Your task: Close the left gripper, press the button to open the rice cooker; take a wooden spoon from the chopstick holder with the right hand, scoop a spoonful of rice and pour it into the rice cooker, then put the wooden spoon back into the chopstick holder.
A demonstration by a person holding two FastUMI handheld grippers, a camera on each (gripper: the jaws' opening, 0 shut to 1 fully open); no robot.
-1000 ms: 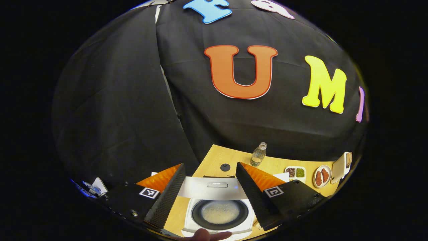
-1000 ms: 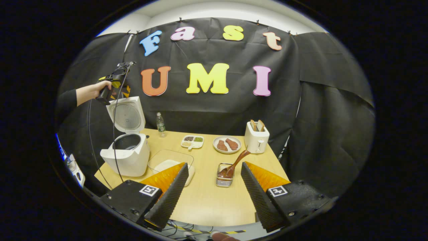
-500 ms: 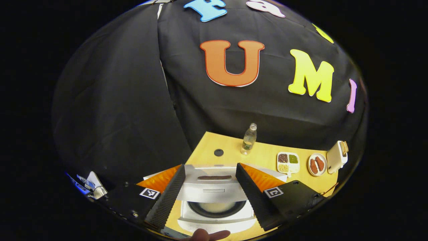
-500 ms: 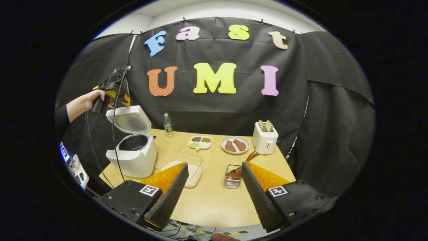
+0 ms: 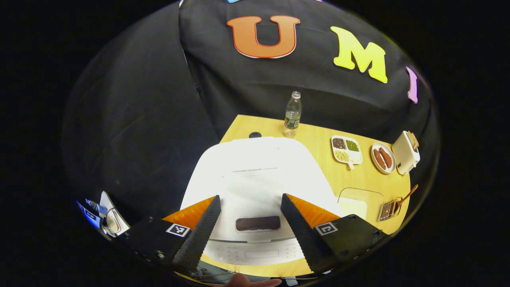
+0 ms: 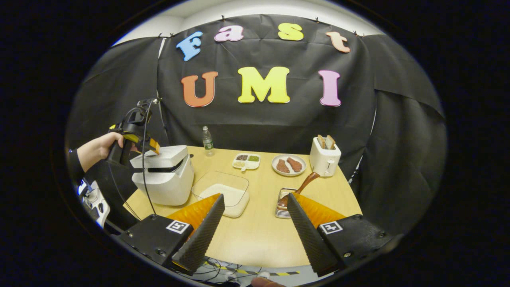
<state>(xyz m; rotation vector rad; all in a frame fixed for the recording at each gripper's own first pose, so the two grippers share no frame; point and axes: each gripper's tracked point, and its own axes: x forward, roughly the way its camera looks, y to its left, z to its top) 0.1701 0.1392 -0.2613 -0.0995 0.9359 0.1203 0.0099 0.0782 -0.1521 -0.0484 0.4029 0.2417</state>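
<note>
The white rice cooker [image 6: 165, 181] stands at the table's left end, its lid [image 5: 255, 171] down with a narrow dark gap left under it. My left gripper [image 5: 250, 196] is open, its fingers spread over the lid above the dark button [image 5: 257, 223]; in the right gripper view, the left gripper [image 6: 139, 137] rests on the lid in a hand [image 6: 95, 149]. The wooden spoon [image 6: 303, 186] leans in the metal chopstick holder [image 6: 283, 204]. My right gripper [image 6: 255, 195] is open and holds nothing, hovering near the table's front edge. A glass container of rice [image 6: 223, 191] lies beside the cooker.
Along the back stand a water bottle [image 6: 206, 140], a sectioned dish of beans [image 6: 247, 161], a plate of meat [image 6: 289, 164] and a white toaster with bread [image 6: 325, 157]. A cable [image 6: 145, 187] hangs from the left gripper in front of the cooker.
The cooker's lid swung down from upright to nearly shut, and the left gripper came down with it. The right gripper drifted slightly.
</note>
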